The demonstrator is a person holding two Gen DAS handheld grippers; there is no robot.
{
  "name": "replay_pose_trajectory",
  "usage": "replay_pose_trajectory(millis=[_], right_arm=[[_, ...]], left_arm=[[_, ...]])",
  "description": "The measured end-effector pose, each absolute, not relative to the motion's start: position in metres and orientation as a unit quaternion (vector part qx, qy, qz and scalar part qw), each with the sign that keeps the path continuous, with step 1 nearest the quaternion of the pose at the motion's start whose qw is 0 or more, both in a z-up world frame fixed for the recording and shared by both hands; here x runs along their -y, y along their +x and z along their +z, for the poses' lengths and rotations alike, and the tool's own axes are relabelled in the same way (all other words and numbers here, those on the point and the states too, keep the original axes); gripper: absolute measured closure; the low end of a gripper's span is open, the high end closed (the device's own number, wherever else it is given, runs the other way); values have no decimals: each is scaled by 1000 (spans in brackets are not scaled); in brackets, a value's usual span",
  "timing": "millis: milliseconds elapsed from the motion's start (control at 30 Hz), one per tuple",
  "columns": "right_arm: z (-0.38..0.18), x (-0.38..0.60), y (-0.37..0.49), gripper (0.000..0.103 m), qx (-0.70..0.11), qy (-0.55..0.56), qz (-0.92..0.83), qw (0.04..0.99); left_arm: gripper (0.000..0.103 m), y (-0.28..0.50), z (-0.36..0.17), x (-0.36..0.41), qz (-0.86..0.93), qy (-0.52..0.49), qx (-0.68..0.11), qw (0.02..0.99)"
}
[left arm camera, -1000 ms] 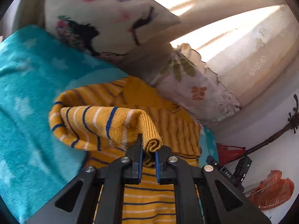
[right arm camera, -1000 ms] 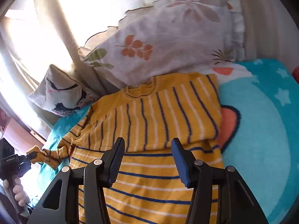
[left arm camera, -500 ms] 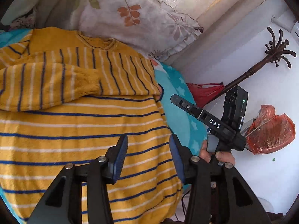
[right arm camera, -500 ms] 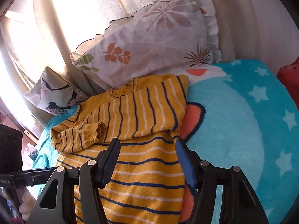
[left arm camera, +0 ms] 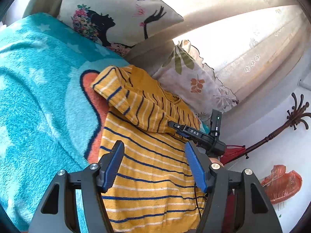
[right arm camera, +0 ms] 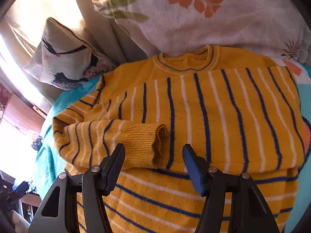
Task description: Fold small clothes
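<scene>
The left wrist camera sits behind its left gripper (left arm camera: 154, 167), looking down and across the striped sweater (left arm camera: 147, 174) from its hem end, with the blanket (left arm camera: 38, 101) at 9 o'clock and the right gripper (left arm camera: 176, 129) at 2 o'clock. The right wrist camera sits behind that gripper (right arm camera: 153, 162), closer in, facing steeply down toward the collar at 12 o'clock. Both views share the sweater (right arm camera: 213, 116), the leaf-print pillow (left arm camera: 194, 79) (right arm camera: 213, 15) and the curtain (left arm camera: 243, 38) (right arm camera: 64, 5).
</scene>
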State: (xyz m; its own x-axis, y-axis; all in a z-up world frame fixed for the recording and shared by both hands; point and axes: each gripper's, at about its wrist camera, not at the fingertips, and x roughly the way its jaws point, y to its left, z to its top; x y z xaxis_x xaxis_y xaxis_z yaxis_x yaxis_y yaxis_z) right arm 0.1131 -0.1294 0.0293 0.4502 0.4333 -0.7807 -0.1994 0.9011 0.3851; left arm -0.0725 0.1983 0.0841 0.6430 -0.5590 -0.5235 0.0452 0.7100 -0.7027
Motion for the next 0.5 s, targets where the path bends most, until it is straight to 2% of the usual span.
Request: replay_pose_trajectory(millis=[33, 67, 100, 233, 400, 500], right_arm=[[28, 125, 115, 64, -489, 113, 187, 844], [30, 118, 116, 81, -491, 103, 192, 844], [34, 115, 117, 93, -492, 104, 198, 841], [95, 91, 103, 95, -438, 97, 240, 861], [222, 84, 62, 96, -296, 105, 318, 895], [270, 108, 42, 96, -230, 111, 320, 913]], left_arm=[[39, -72, 83, -201, -177, -340, -381, 841], [39, -73, 81, -207, -175, -344, -380, 841], [39, -74, 79, -212, -173, -347, -379, 840], [39, -73, 75, -221, -169, -358, -379, 837], [39, -75, 76, -222, -170, -360, -375, 837], [39, -74, 76, -222, -172, -358, -375, 837]])
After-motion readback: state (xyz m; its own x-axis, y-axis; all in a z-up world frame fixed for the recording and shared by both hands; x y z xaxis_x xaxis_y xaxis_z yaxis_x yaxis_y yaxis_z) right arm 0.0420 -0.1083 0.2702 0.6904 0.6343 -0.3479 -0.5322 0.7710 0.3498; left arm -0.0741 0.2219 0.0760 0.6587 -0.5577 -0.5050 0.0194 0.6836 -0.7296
